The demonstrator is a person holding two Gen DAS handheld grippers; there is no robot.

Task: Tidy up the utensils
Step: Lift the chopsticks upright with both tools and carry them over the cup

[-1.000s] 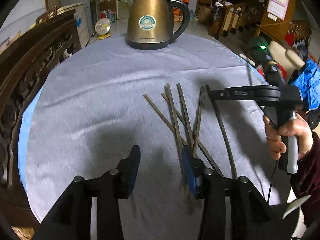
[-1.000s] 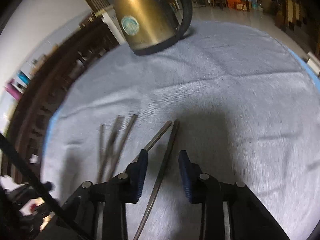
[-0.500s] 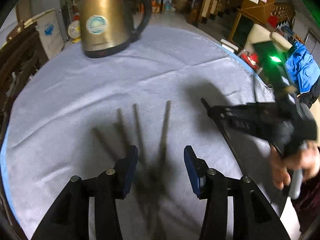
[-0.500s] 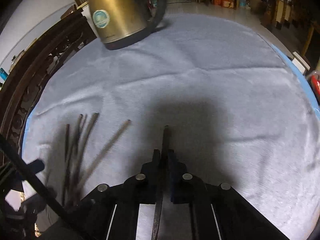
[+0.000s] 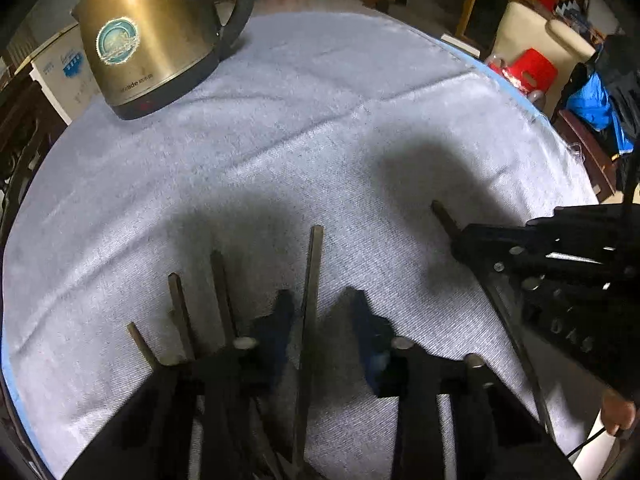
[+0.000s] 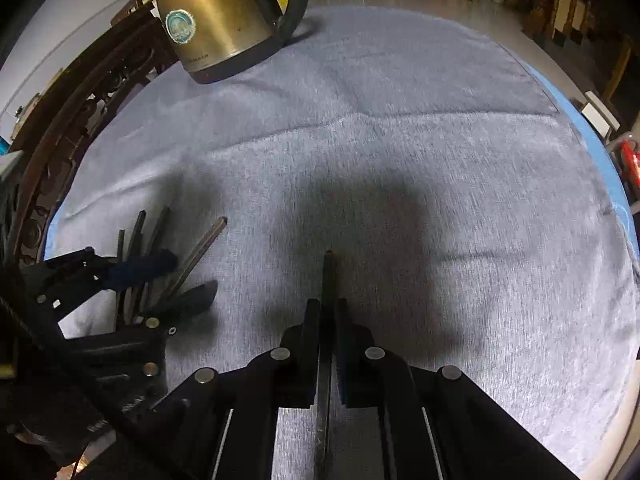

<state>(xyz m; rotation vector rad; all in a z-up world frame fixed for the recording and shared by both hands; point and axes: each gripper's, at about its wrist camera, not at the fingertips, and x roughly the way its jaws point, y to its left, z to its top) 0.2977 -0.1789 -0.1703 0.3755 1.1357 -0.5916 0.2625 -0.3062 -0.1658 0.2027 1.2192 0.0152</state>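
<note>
Several dark chopsticks lie on the grey cloth. In the left wrist view my left gripper (image 5: 320, 312) is open with one chopstick (image 5: 312, 280) lying between its fingers; three more chopsticks (image 5: 218, 292) lie just to its left. My right gripper (image 6: 329, 312) is shut on a single chopstick (image 6: 329, 276) whose tip sticks out forward. In the left wrist view the right gripper (image 5: 460, 240) is at the right with that chopstick (image 5: 444, 216). In the right wrist view the left gripper (image 6: 184, 280) straddles the chopstick bundle (image 6: 136, 240).
A brass electric kettle (image 5: 148, 36) stands at the far left of the round table; it also shows in the right wrist view (image 6: 220, 16). A carved dark wooden chair (image 6: 60, 128) borders the table's left side. The table edge (image 5: 532, 112) curves at the right.
My right gripper closed on one chopstick and drew it away from the others. My left gripper moved forward over the remaining chopsticks and now straddles one.
</note>
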